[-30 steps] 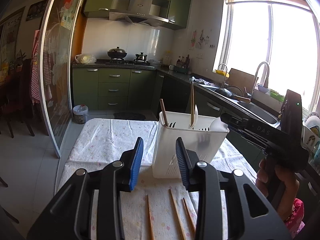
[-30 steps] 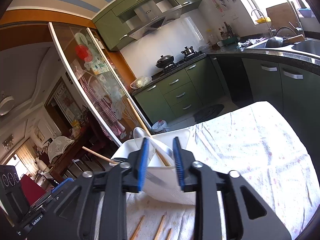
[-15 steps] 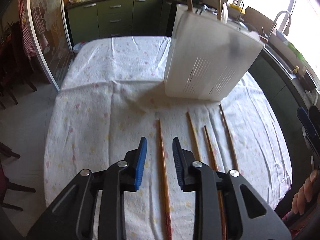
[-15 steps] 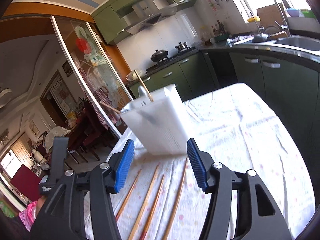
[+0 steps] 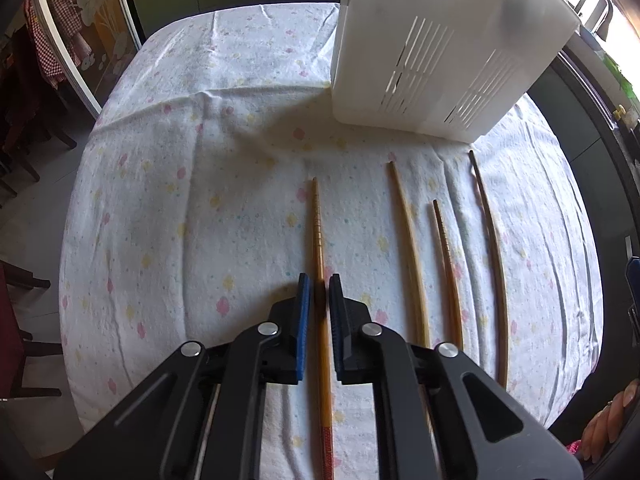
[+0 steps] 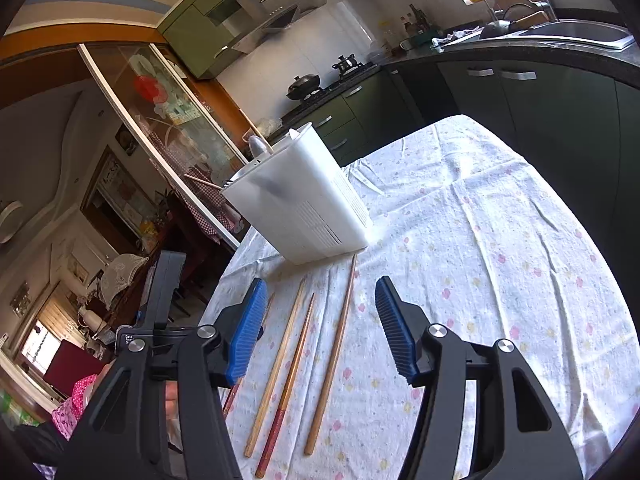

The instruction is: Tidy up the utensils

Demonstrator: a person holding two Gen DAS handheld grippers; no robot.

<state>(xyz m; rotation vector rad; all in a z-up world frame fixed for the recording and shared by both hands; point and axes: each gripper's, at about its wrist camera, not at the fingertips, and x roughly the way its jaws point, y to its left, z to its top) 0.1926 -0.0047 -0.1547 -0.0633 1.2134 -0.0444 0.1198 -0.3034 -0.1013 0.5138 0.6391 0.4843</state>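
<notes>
left gripper (image 5: pixel 319 294) closing on a ridged, red-ended chopstick (image 5: pixel 318 232) — right gripper (image 6: pixel 318 322) released.

chopsticks (image 5: pixel 318 232): wood, smooth | caddy (image 5: pixel 432 52): matt white plastic | tablecloth (image 5: pixel 192 208): wrinkled floral cloth

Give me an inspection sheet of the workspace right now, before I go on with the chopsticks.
Surface: table under a floral cloth, wrinkled.
Job's things: four chopsticks lie side by side; white utensil caddy stands beyond them, already holding utensils.
Clutter: nothing seen.
Grippers: left gripper jaws have just been closing around the leftmost chopstick; whether the pads press it is unclear. Right gripper open, above the other three.
Cables: nothing seen.
Surroundings: green kitchen cabinets, stove, sink.
</notes>
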